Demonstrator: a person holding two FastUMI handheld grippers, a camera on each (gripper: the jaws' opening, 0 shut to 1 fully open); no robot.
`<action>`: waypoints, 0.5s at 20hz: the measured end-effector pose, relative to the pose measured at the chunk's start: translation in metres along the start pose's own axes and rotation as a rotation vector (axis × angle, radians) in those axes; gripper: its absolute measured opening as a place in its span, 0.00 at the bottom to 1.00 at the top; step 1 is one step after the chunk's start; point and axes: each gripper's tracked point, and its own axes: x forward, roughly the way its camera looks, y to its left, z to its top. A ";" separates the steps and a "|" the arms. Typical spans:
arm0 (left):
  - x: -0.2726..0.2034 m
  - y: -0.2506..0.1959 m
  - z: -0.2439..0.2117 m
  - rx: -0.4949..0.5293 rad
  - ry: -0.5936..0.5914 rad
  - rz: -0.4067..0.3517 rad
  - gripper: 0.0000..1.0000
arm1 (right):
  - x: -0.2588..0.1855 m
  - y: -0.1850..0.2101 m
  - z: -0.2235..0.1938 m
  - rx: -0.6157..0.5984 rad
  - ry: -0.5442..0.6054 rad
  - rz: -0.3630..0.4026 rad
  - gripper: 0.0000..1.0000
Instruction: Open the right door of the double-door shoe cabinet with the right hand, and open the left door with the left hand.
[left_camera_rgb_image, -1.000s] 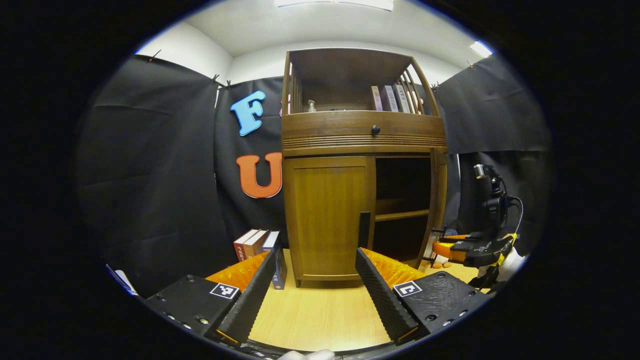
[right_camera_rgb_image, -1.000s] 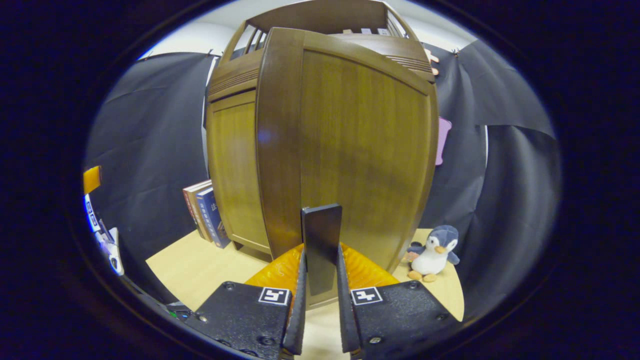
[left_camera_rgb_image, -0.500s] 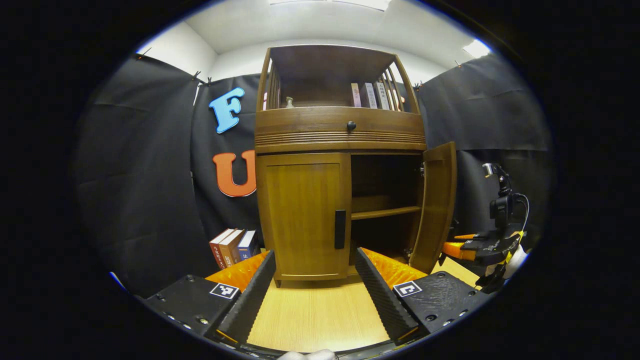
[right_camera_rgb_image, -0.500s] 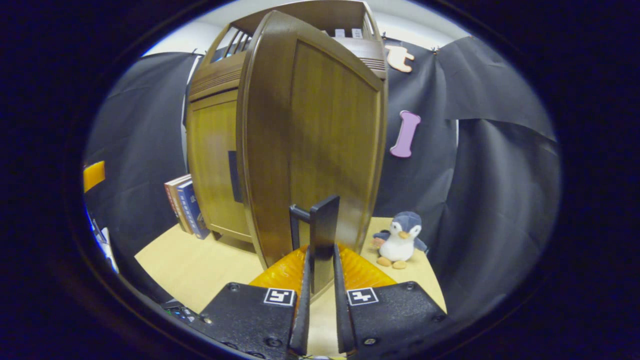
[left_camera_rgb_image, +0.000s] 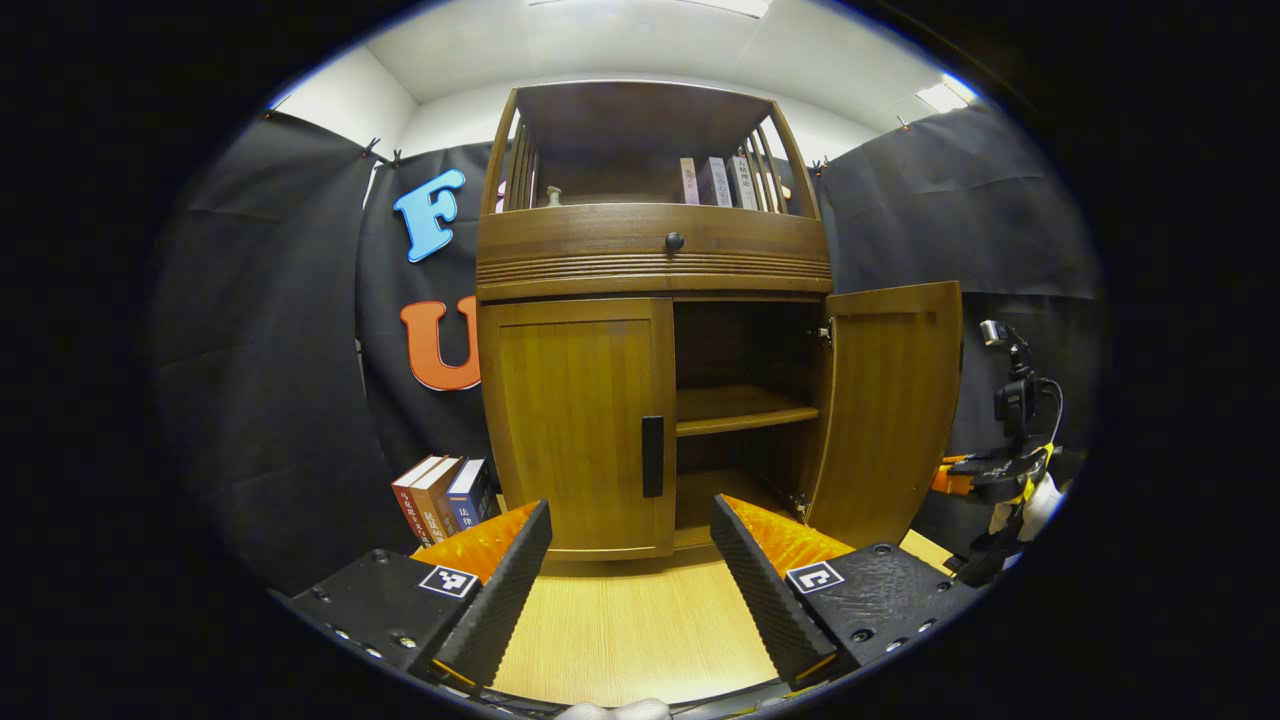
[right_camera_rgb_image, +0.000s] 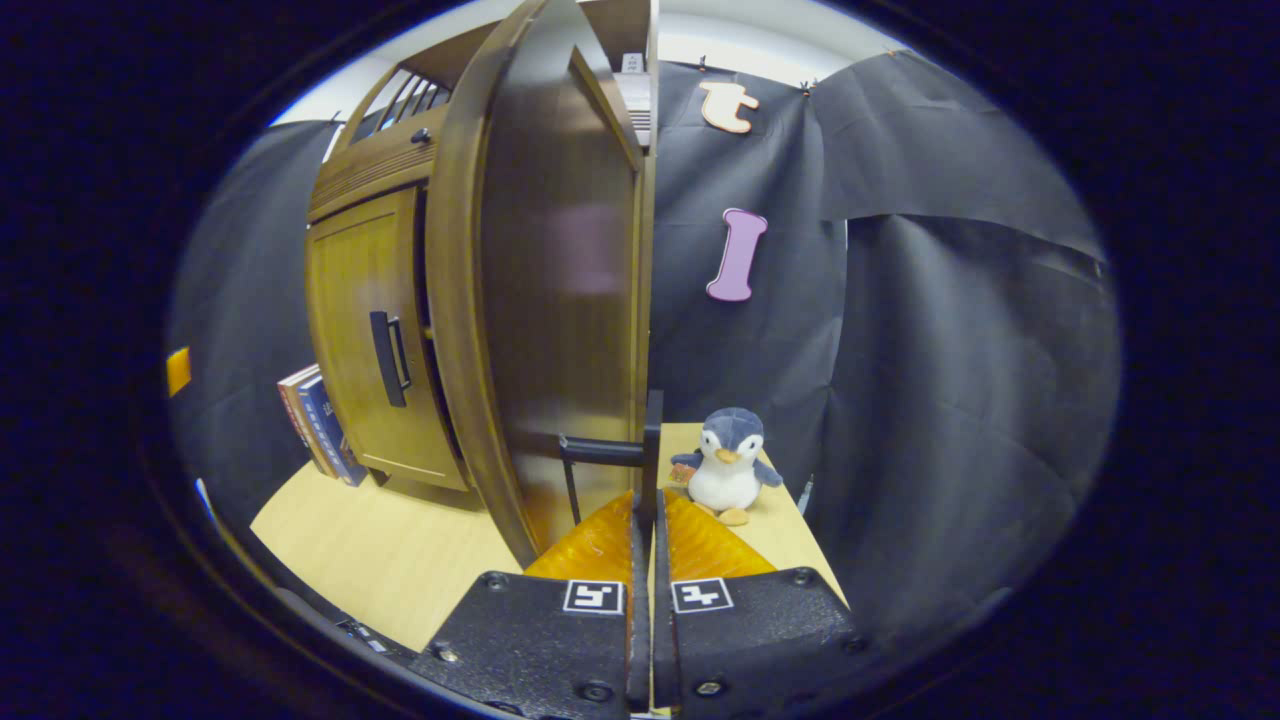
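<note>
One brown wooden shoe cabinet (left_camera_rgb_image: 650, 270) with two doors; three upright books (left_camera_rgb_image: 440, 495) beside it; one grey-and-white plush penguin (right_camera_rgb_image: 725, 465).

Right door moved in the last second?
Yes. In the left gripper view the right door has swung further out, rightward from the cabinet, baring the inner shelf.

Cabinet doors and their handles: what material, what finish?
Left door and right door: apparently wood or wood veneer, brown with visible vertical grain and a semi-gloss sheen. Left door handle and right door handle: dark, matte bars, probably metal or plastic; cannot tell which.
</note>
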 end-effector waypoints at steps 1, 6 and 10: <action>0.001 -0.001 0.000 0.001 0.002 0.000 0.96 | -0.002 0.001 0.002 0.006 0.002 0.008 0.05; 0.005 -0.006 -0.004 0.000 0.019 0.001 0.96 | 0.000 -0.002 0.002 -0.002 -0.001 0.067 0.04; 0.007 -0.009 -0.005 -0.002 0.026 0.005 0.96 | -0.002 0.003 0.003 -0.001 -0.006 0.132 0.04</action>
